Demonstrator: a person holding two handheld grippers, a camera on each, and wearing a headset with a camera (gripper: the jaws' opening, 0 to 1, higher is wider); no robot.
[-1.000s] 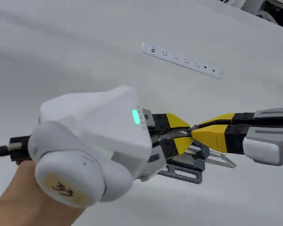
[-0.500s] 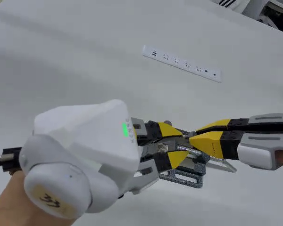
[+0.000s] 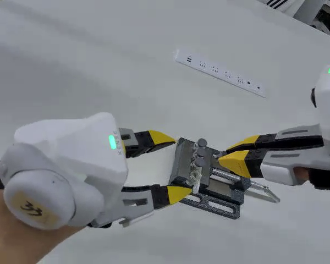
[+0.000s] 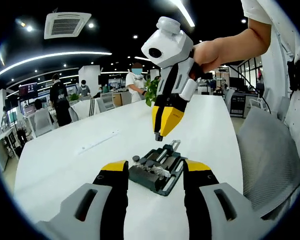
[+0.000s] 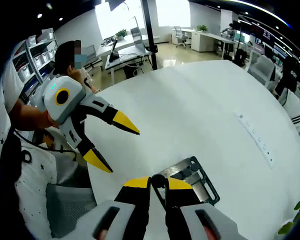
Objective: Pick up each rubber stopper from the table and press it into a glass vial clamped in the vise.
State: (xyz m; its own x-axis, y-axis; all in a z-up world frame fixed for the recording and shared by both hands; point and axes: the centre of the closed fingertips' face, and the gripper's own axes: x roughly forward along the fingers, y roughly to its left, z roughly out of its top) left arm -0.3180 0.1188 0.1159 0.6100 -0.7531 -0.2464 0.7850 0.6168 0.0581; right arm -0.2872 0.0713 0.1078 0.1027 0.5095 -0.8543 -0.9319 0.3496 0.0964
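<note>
A small dark vise (image 3: 182, 165) stands on the white table and clamps a row of glass vials. Three of them carry grey stoppers (image 3: 198, 154); one clear vial (image 3: 193, 177) at the near end is uncapped. My left gripper (image 3: 180, 168) is open, its yellow jaws spread to either side of the vise's near end, as the left gripper view (image 4: 155, 171) also shows. My right gripper (image 3: 223, 157) comes in from the right, shut on a dark rubber stopper (image 5: 157, 181), its tips just above the vise (image 4: 157, 172).
A white power strip (image 3: 220, 71) lies on the table beyond the vise, also in the right gripper view (image 5: 255, 136). The vise's screw handle (image 3: 261, 190) sticks out to the right. People and office desks are in the background.
My left gripper has opened and drawn back from the vise, where its jaws were shut against the right gripper's tips. The vials now show. The right gripper has hardly moved.
</note>
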